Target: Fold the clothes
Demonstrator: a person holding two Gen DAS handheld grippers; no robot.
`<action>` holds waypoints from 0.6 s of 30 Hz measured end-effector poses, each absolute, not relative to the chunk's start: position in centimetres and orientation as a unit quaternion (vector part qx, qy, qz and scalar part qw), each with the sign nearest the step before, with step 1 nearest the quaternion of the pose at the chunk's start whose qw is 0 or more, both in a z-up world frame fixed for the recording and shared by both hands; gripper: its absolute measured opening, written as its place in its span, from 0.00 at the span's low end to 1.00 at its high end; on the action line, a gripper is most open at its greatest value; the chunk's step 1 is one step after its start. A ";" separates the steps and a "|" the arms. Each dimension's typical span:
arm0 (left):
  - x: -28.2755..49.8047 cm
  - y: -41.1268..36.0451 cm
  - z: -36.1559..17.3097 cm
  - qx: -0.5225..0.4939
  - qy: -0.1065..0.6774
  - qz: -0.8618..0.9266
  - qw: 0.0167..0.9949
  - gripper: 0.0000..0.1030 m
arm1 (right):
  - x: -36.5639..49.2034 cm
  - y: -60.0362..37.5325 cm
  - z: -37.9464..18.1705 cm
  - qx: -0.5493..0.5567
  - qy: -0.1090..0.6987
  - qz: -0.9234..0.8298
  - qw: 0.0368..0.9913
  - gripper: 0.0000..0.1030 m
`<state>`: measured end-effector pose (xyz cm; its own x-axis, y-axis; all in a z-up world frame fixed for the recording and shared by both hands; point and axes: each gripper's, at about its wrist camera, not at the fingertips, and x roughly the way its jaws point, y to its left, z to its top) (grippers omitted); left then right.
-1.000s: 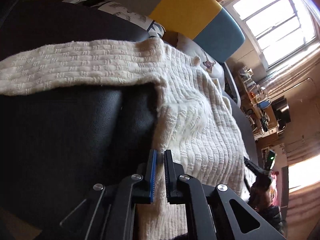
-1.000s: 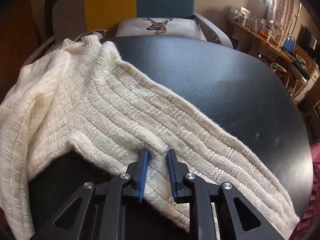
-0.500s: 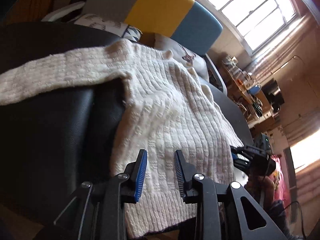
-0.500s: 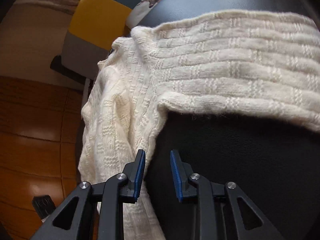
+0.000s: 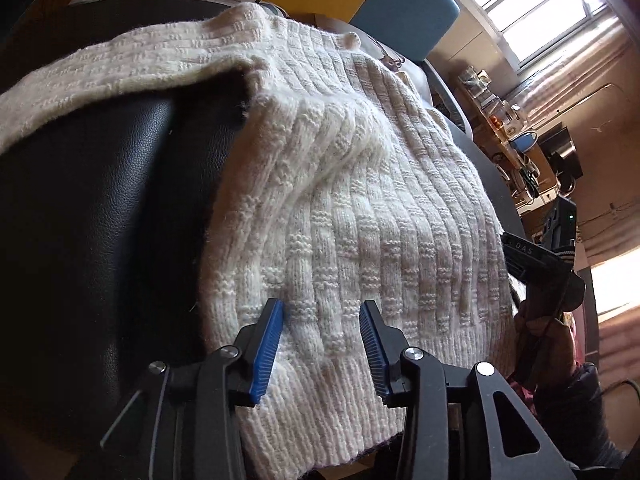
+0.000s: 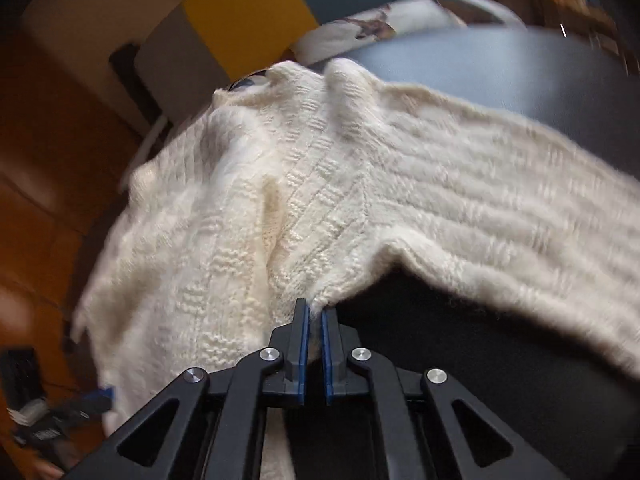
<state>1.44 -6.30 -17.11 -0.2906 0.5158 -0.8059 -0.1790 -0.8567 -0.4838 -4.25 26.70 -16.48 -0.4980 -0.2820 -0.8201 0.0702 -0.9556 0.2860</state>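
Note:
A cream knitted sweater [image 5: 380, 184] lies spread over a black leather table [image 5: 100, 220], with one sleeve stretched to the left. My left gripper [image 5: 322, 312] hovers over the hem's left part. Its jaws are opening with the knit lying under the gap, and the pads do not press it. In the right wrist view the sweater [image 6: 240, 220] runs to the right into its other sleeve. My right gripper [image 6: 314, 316] is shut on the sweater's edge at the underarm corner. That right gripper [image 5: 536, 264] also shows at the sweater's far side, held by a hand.
A chair with a yellow and blue back [image 5: 404, 12] stands behind the table, with a deer-print cushion [image 6: 360, 28] on it. A cluttered shelf [image 5: 520, 140] lies at the right under a bright window [image 5: 540, 12]. The wooden floor [image 6: 48, 160] shows beyond the table's edge.
My left gripper's jaws spread apart and it moved down toward the hem. My right gripper swung from the sleeve to the underarm edge and closed on it.

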 end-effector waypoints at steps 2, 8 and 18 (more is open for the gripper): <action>1.3 -6.1 -16.9 -0.556 -0.131 0.791 0.221 0.40 | -3.8 24.2 -14.5 0.467 0.024 -0.880 0.085 0.04; 0.5 -6.8 -16.9 -0.564 -0.126 0.784 0.225 0.40 | -4.9 29.7 -12.5 0.456 0.065 -0.888 0.000 0.00; -0.1 -7.3 -16.8 -0.577 -0.150 0.771 0.223 0.40 | -3.0 37.3 -17.7 0.505 -0.376 -0.764 0.141 0.20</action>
<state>-0.10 -7.27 -16.83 -0.2342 0.5175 -0.8230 -0.1702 -0.8553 -0.4894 -3.01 37.34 -17.68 -0.4496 -0.5949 -0.6663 -0.1647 -0.6779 0.7165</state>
